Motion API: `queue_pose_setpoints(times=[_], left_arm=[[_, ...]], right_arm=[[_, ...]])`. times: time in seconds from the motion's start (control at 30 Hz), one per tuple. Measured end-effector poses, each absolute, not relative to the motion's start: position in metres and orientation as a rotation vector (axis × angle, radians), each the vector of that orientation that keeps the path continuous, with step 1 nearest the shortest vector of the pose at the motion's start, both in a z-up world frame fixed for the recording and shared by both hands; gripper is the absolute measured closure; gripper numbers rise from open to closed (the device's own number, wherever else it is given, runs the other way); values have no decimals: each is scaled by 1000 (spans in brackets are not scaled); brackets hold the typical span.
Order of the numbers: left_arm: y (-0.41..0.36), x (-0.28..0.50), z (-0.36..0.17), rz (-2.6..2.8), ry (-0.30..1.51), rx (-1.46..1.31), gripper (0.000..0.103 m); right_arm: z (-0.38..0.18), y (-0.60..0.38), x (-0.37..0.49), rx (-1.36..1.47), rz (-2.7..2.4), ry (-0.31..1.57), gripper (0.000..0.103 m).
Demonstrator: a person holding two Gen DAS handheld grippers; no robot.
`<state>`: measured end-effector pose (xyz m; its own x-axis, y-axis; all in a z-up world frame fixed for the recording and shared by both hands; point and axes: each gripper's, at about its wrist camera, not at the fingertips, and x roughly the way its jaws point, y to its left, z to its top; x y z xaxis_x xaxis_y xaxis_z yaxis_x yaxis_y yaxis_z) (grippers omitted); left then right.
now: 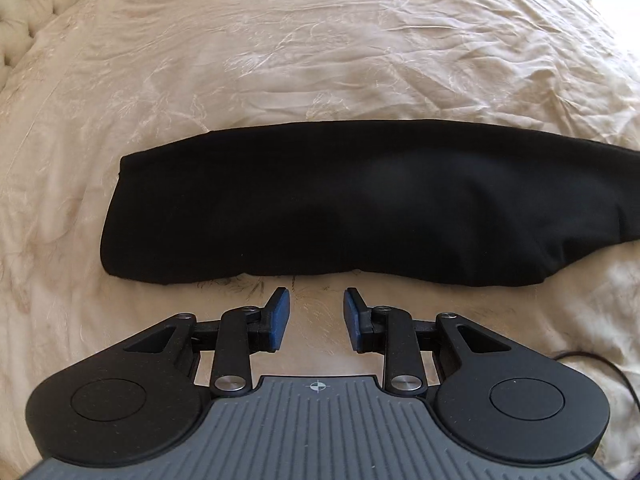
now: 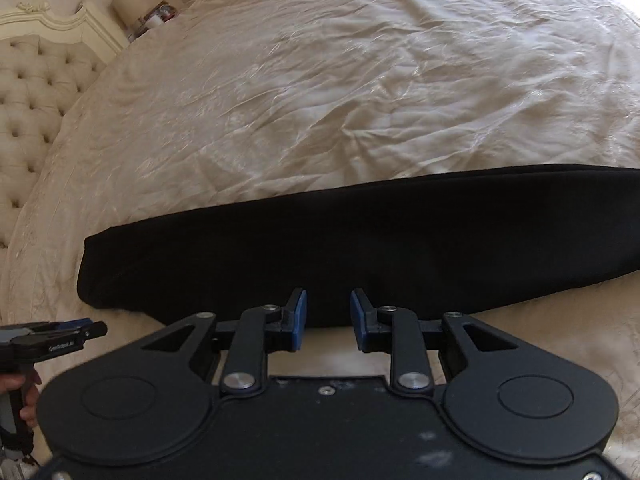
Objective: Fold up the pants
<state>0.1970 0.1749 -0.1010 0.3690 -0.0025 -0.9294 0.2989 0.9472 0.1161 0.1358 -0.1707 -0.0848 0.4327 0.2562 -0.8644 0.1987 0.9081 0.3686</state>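
Note:
The black pants [image 1: 360, 200] lie folded lengthwise in a long band across the cream bedspread [image 1: 320, 48]; they also show in the right wrist view [image 2: 360, 240]. My left gripper [image 1: 317, 294] is open and empty, just short of the pants' near edge over bare bedspread. My right gripper [image 2: 329, 298] is open and empty, its fingertips over the near edge of the pants. The left gripper also appears at the left edge of the right wrist view [image 2: 80, 328], held in a hand.
A tufted cream headboard [image 2: 28, 112] stands at the left. Small items sit on a nightstand [image 2: 148, 16] behind it. A black cable [image 1: 608, 368] runs over the bedspread at the near right. The bedspread [image 2: 360, 80] stretches wrinkled beyond the pants.

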Motion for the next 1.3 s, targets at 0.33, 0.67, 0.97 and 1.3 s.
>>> queue_pose_setpoints(times=[0.33,0.67,0.97,1.3], left_arm=[[204,264,-145,-369,1162,416,74],[213,290,-154,-383,1154,406,74],[205,216,-107,-649,1080,394,74],[137,175,-140,-1021,1154,554,74]], right_arm=[[-116,-47,132,411,39,1237,75],[-140,-14,168,445,-57,1218,73],[-127,-47,196,627,-105,1156,98],[-131,-75,239,736,-127,1185,98]])
